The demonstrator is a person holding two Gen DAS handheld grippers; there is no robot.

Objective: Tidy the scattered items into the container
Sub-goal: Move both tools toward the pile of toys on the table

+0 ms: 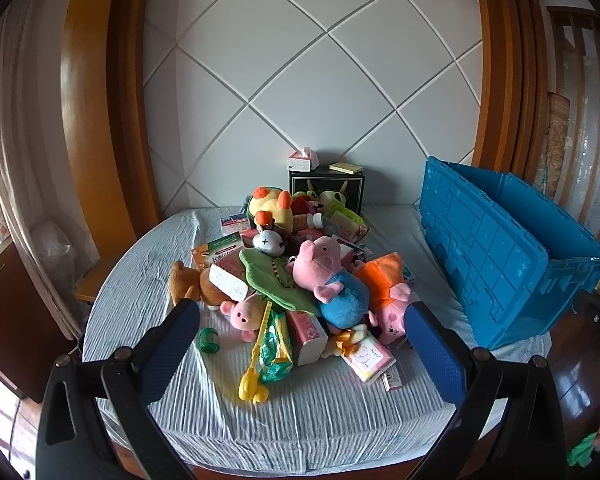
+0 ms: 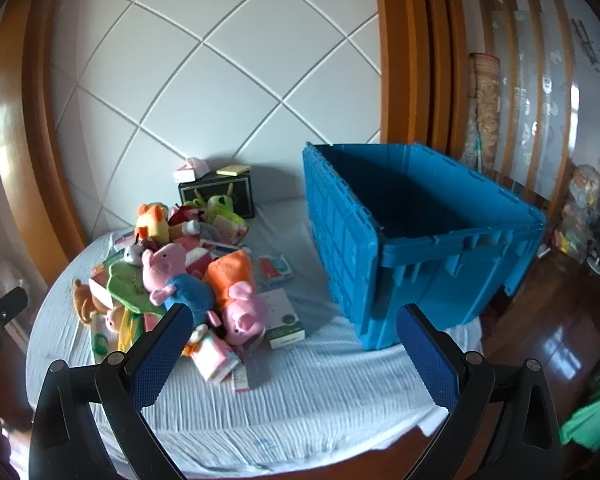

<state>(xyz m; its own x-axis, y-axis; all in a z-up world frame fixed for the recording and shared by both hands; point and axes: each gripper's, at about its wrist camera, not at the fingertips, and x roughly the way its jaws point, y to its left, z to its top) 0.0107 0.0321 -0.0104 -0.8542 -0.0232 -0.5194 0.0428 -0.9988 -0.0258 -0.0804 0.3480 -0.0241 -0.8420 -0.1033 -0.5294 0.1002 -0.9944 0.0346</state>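
A heap of toys and packets lies mid-table: a pink pig plush in a blue body (image 1: 332, 280) (image 2: 180, 276), a second pink pig with an orange cloth (image 1: 388, 296) (image 2: 242, 308), a brown plush (image 1: 190, 284), a yellow duck plush (image 1: 270, 204), tissue packs (image 1: 308, 332) and a small green cup (image 1: 209, 339). The open blue crate (image 1: 496, 256) (image 2: 416, 248) stands at the table's right, its lid flap hanging down the left side. My left gripper (image 1: 300, 344) hangs open before the heap, holding nothing. My right gripper (image 2: 292, 348) is open too, between heap and crate.
A black box (image 1: 327, 188) with a tissue box and a yellow pad on top stands against the tiled wall. A white-green carton (image 2: 284, 318) lies near the crate. The pale striped cloth (image 1: 300, 412) covers the round table. Wooden floor shows at the right.
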